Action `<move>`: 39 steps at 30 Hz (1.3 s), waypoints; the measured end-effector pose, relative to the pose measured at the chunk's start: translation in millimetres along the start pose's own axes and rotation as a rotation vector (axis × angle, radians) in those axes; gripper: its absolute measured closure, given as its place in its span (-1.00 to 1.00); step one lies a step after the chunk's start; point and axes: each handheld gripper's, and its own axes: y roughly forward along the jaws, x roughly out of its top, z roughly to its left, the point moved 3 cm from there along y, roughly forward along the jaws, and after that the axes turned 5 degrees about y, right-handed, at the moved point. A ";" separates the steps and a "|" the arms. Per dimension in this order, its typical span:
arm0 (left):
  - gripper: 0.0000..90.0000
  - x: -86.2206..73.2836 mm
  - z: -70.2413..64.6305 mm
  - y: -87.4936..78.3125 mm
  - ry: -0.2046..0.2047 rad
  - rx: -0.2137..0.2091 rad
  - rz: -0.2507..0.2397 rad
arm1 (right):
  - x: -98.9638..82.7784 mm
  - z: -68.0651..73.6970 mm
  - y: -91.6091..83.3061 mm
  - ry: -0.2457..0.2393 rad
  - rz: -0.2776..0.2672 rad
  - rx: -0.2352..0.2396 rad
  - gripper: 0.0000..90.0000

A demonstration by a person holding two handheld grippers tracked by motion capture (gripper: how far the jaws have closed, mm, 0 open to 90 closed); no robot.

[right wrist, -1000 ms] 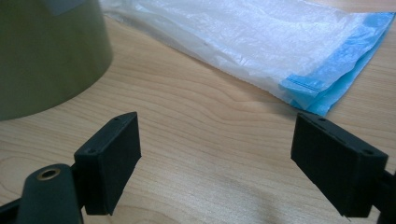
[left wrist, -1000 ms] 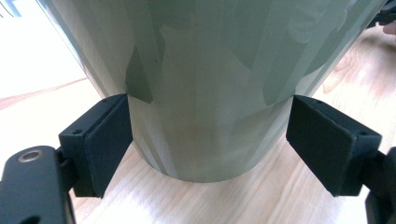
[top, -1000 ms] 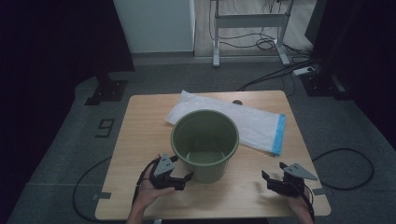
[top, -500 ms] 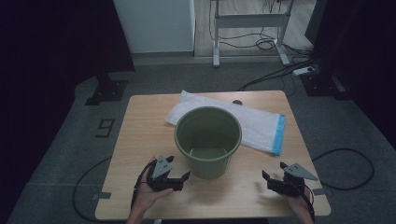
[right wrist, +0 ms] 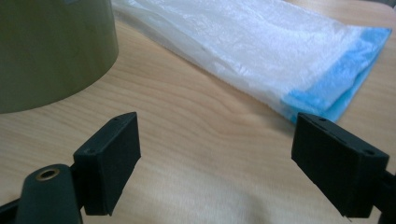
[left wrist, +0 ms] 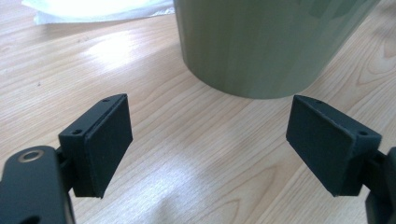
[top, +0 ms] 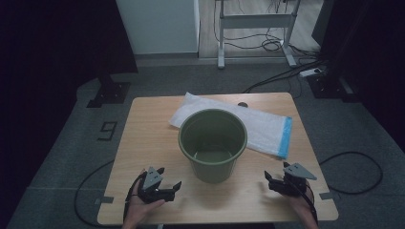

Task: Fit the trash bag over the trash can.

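At the near left of the table [top: 143, 138], the left gripper [top: 168, 189] rests low with its jaws spread wide and nothing between them; in the left gripper view its pads [left wrist: 100, 144] frame bare wood just short of the green bucket [left wrist: 261, 42]. That bucket [top: 213, 143] stands upright and empty at the table's middle, between the two grippers. It looks like light, stiff plastic with a smooth, somewhat slippery wall, too broad to span, so the rim seems the best place to pinch. Behind it and to its right lies a white plastic bag with a blue edge [top: 258, 126], flat, thin and limp, likely to slide and crumple; a free edge would suit. The right gripper [top: 271, 182] sits near right, jaws also gaping and empty, facing the bag [right wrist: 280, 65]. Nothing blocks either reach.
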 end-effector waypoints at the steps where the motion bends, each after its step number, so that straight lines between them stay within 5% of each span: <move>1: -0.68 -1.0 0.6 -0.5 -0.002 0.002 0.001 | 2.4 0.6 2.2 -0.005 -0.004 -0.002 -0.67; 7: -0.68 -9.4 6.8 -3.1 -0.016 0.019 0.018 | 17.8 3.6 17.0 -0.022 -0.003 0.008 -0.65; 22: -0.67 -27.9 25.3 5.6 -0.063 -0.001 0.058 | 58.8 7.5 115.7 -0.117 0.139 0.024 -0.39; 26: -0.67 -28.8 29.8 5.8 -0.076 -0.006 0.054 | 60.8 11.5 124.2 -0.110 0.136 0.038 -0.29; 30: -0.67 -30.3 34.3 3.7 -0.090 0.001 0.053 | 56.5 9.3 133.9 -0.060 0.161 0.039 -0.11; 39: -0.67 -35.0 38.4 -4.5 -0.098 0.028 0.057 | 53.4 4.0 130.2 -0.076 0.217 0.009 0.95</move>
